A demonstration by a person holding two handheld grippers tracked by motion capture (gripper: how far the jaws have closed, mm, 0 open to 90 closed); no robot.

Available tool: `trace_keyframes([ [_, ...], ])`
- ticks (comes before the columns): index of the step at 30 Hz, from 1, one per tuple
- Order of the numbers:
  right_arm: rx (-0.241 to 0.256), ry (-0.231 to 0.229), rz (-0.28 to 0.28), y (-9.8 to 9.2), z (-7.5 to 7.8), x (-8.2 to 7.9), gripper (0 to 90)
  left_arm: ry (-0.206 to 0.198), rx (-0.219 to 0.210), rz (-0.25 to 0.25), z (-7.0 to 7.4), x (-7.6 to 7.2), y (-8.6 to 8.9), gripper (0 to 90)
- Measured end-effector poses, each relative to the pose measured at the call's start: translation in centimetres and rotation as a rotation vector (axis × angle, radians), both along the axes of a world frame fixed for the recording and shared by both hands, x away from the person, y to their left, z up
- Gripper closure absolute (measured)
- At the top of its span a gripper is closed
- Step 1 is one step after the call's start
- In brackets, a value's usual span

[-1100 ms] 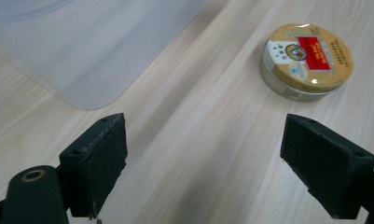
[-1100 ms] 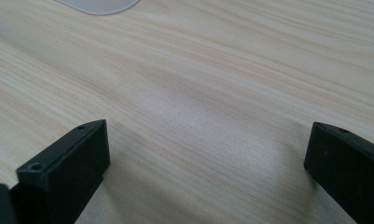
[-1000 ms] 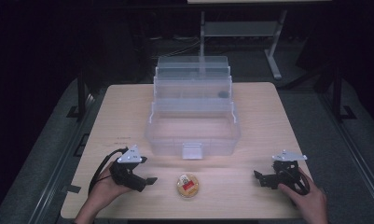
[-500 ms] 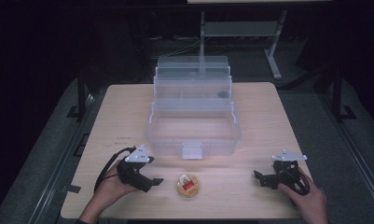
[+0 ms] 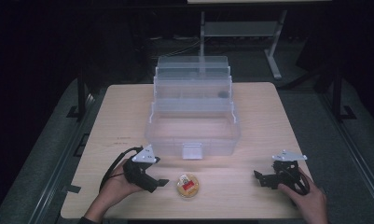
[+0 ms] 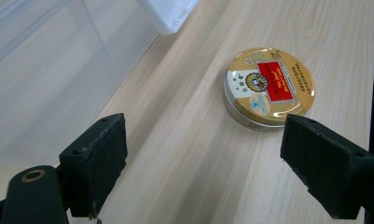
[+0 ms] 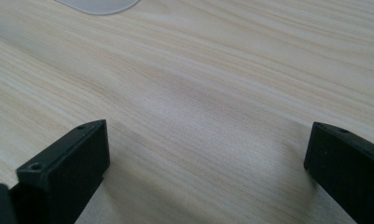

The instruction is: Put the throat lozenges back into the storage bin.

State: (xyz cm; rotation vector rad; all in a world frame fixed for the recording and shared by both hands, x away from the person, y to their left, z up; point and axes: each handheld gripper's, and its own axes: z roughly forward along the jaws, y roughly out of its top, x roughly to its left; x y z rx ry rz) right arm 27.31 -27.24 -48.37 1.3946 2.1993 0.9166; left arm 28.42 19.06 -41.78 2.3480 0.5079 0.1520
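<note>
A small round gold tin [image 5: 188, 185] with a red label lies flat on the wooden table [image 5: 128, 116], just in front of a clear plastic tiered box [image 5: 194, 121]. My left gripper [image 5: 161, 183] sits low on the table a little to the tin's left, open, with its jaws pointing at the tin. In the left gripper view the tin [image 6: 267, 87] lies just beyond the left gripper [image 6: 212, 163], nearer the right jaw, and nothing is between the jaws. My right gripper [image 5: 259, 177] rests open near the front right. In its own view the right gripper [image 7: 205, 158] has bare wood between its jaws.
The clear box stands open in the middle of the table, with stepped trays rising toward the back and a white latch [image 5: 192, 150] at its front. A small dark item [image 5: 222, 94] lies in an upper tray. A metal stand [image 5: 273, 51] is behind the table.
My left gripper has slid to the right, closer to the gold tin. The right gripper and the tin have stayed where they were.
</note>
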Motion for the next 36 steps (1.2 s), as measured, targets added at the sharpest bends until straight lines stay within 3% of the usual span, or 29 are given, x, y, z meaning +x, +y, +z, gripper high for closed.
trace_keyframes([
  [36, 0.000, 0.001, 0.000, 0.0, 0.0, 0.0, 0.0, 0.003, 0.013, -0.090, 0.5, 0.2, -3.4, 13.9],
])
